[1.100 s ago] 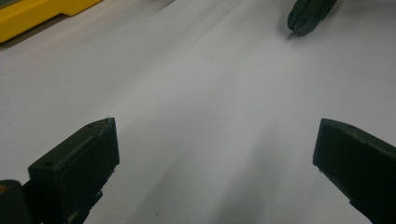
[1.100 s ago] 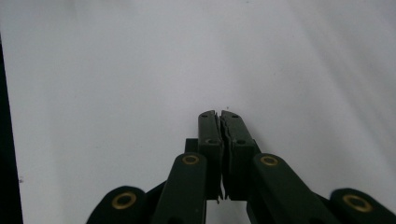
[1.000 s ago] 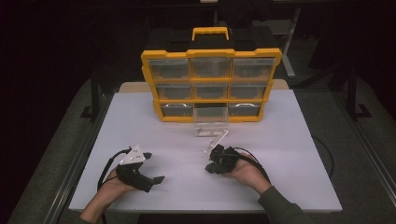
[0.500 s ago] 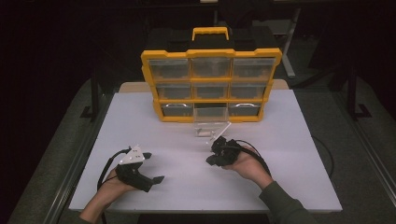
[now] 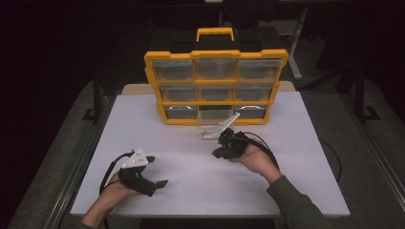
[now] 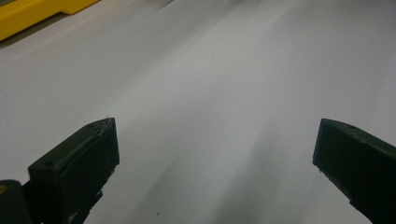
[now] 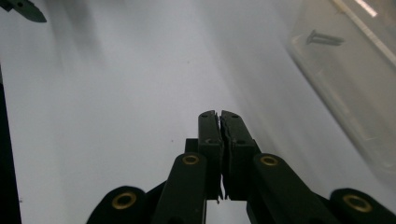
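A yellow organizer (image 5: pixel 216 54) with clear drawers stands at the back of the white table (image 5: pixel 296 167). One clear drawer (image 5: pixel 217 128) lies out in front of it, tilted, below the bottom middle slot. That clear drawer (image 7: pixel 345 79) holds a dark screw (image 7: pixel 324 37). My right gripper (image 5: pixel 217 151) hovers just right of the drawer, pointing left, jaws shut with nothing between them; the right gripper (image 7: pixel 219 114) has the drawer off to its right. My left gripper (image 5: pixel 156 171) rests at the front left, jaws wide open and empty. The left gripper (image 6: pixel 215 140) looks over bare tabletop.
A corner of the organizer (image 6: pixel 37 11) shows at the top left of the left gripper view. Dark floor and table frames surround the table. Cables trail from both grippers toward the person.
The right hand has lifted and moved away from the person, closer to the tilted drawer, jaws still shut. The left hand has stayed where it was.
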{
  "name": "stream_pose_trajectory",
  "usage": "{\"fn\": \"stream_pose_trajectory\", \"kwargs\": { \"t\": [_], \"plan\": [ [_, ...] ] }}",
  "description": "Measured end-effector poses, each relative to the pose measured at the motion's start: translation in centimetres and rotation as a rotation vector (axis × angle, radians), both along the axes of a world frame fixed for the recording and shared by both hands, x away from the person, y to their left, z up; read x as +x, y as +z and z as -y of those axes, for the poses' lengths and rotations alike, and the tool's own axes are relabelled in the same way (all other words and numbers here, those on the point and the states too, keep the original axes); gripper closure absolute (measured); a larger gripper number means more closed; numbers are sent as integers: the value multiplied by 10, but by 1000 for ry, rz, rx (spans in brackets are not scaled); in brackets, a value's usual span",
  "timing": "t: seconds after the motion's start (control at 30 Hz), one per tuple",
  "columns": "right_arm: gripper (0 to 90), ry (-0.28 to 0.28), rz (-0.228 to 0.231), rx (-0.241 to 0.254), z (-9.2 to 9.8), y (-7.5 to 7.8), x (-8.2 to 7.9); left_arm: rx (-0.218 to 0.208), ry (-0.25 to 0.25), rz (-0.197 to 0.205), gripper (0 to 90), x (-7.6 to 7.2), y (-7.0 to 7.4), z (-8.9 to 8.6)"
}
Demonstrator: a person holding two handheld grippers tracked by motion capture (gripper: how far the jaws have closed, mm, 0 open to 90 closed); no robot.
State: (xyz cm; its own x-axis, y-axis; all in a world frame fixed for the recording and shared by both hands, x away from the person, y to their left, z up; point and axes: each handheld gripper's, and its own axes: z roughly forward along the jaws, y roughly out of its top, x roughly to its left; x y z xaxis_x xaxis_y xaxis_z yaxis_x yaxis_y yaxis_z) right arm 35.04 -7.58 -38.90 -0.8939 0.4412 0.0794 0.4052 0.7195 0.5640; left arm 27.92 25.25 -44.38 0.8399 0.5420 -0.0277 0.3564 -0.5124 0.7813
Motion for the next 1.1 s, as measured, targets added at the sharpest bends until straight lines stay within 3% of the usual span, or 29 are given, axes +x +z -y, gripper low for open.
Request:
{"fn": "stream_pose_trajectory", "kwargs": {
  "t": [1.1],
  "plan": [
    [860, -75, 73, 17, 3, 58, 47, 1, -3, 1, 2, 0, 0, 0]
  ]
}}
